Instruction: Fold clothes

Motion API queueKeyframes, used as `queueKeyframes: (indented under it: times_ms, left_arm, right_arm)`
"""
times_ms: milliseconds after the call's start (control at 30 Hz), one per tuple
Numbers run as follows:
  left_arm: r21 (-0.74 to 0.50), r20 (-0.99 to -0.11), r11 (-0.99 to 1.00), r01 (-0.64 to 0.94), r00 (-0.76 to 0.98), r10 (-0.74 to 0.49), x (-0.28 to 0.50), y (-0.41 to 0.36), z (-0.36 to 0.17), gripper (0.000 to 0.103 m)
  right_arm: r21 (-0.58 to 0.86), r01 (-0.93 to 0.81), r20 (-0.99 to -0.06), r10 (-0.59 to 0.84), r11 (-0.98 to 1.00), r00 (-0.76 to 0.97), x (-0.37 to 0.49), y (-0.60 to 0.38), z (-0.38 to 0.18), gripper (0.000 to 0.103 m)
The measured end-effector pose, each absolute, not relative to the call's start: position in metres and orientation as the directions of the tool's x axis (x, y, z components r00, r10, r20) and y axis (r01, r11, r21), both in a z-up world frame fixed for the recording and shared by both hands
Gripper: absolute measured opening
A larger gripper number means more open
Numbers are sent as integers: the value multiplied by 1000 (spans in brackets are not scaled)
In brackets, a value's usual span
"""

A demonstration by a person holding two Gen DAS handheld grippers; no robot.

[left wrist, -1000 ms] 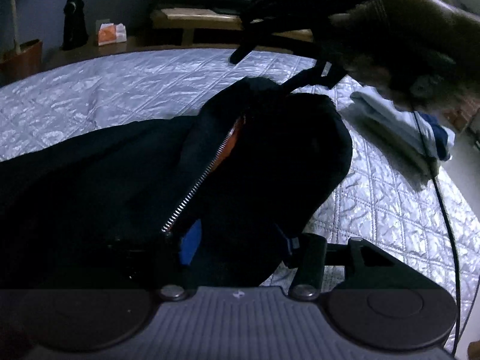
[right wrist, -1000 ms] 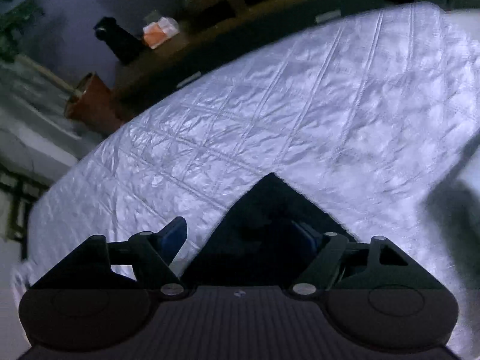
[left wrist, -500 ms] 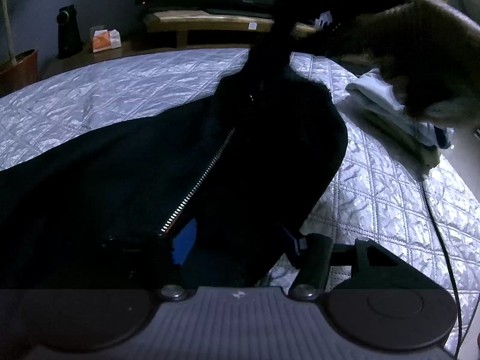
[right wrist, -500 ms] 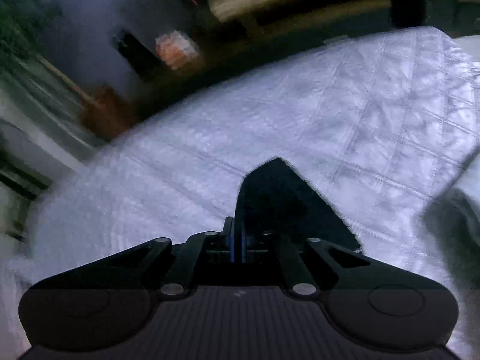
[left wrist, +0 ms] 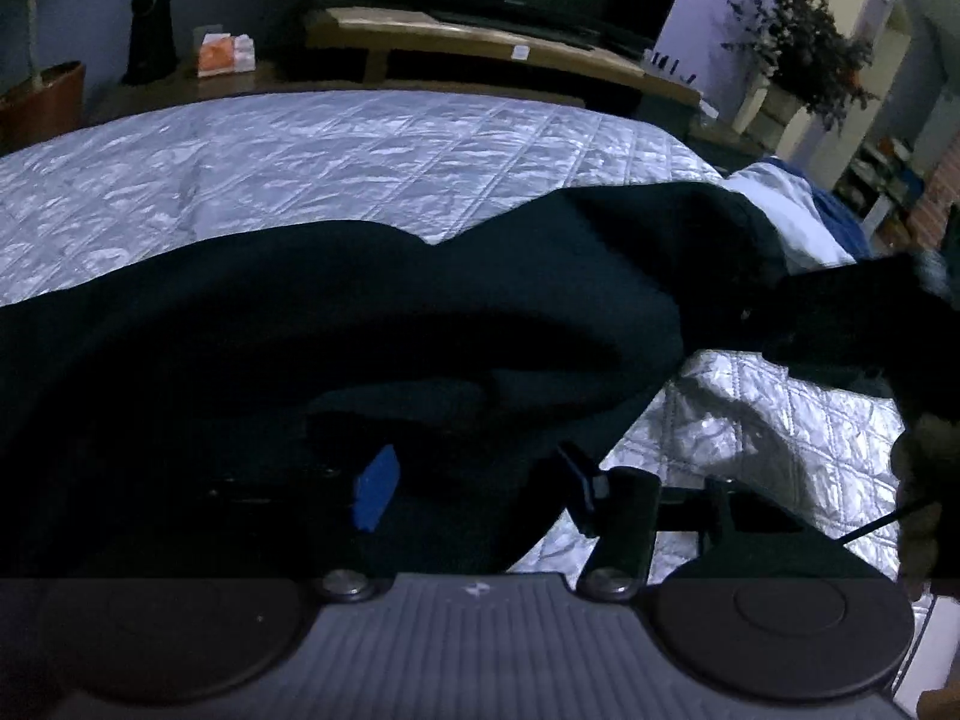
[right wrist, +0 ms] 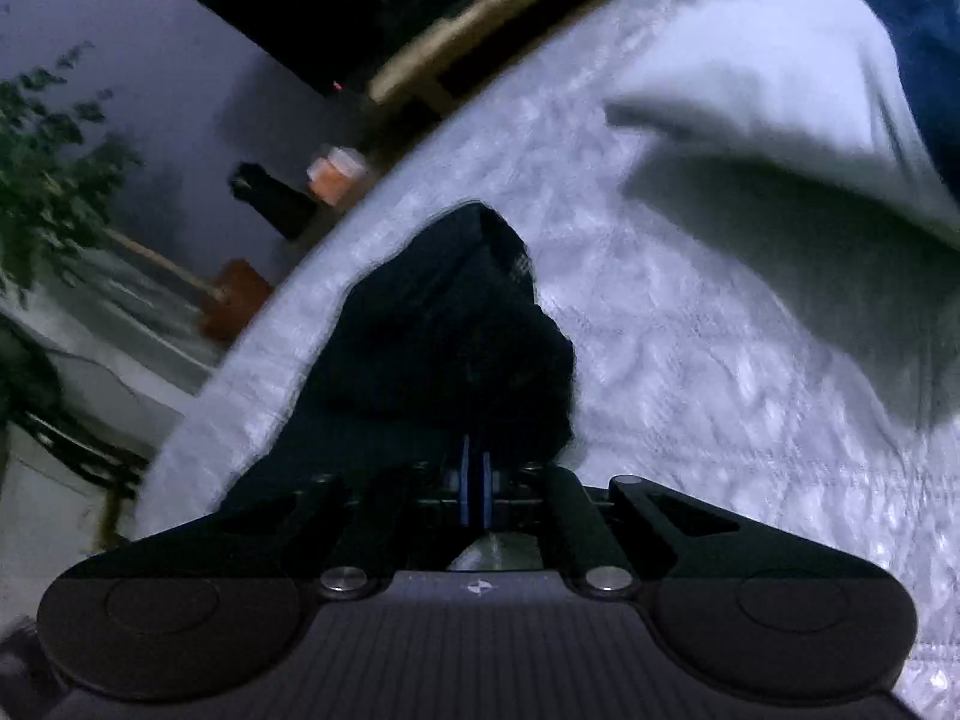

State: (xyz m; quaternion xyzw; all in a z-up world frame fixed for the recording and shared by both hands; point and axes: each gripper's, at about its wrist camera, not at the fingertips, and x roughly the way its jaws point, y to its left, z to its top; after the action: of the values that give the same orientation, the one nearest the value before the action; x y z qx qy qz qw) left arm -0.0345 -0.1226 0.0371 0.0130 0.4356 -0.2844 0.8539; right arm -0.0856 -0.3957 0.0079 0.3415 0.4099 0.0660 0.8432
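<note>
On the bed (left wrist: 336, 162), quilted silver cover, I see the jacket (left wrist: 336, 324): dark, spread across the near half of the left view, one part stretched off toward the right.

Left gripper (left wrist: 474, 489): jaws closing, about half apart, bunched jacket fabric between them. Blue pad (left wrist: 377, 487) on the left finger shows against the cloth; the right finger sits at the fabric edge over the bedcover. I can't tell whether the pads actually press on the cloth, too dark.

Right gripper (right wrist: 474, 489): jaws clamped nearly together, blue pads (right wrist: 464, 483) almost touching, thin edge of the jacket (right wrist: 444, 324) pinched between. Dark fabric runs forward from the fingertips and ends in a point on the bed (right wrist: 690, 360). Right view is blurred.

Folded pile (left wrist: 792, 210), white and blue, sits at the far right of the bed, just past the jacket; it fills the upper right of the right view (right wrist: 780, 120).
</note>
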Motion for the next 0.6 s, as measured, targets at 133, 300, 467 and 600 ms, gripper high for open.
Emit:
queueKeyframes:
  times_ms: [133,300,467,600]
  left_arm:
    - [-232,-743,844,483,473,-474,-43,-104,49,51]
    - [-87,-695,848,523,578,-428,-72,-106,60,61]
    - [59,-724,852,520,610,-322,-101,-102,60,63]
    - [230,-729,825,515,654,-205,-130,-89,53,69]
  right_arm:
    - [653,204,-651,403,730,643,-80,-391,-5,2]
    - [652,186,-643,406,735,649,-80,-388,-7,2]
    - [587,137,-670,383,798,636,-76,-378,0,3]
    - [631,126,-638,420,766,646,-80,-388,-6,2]
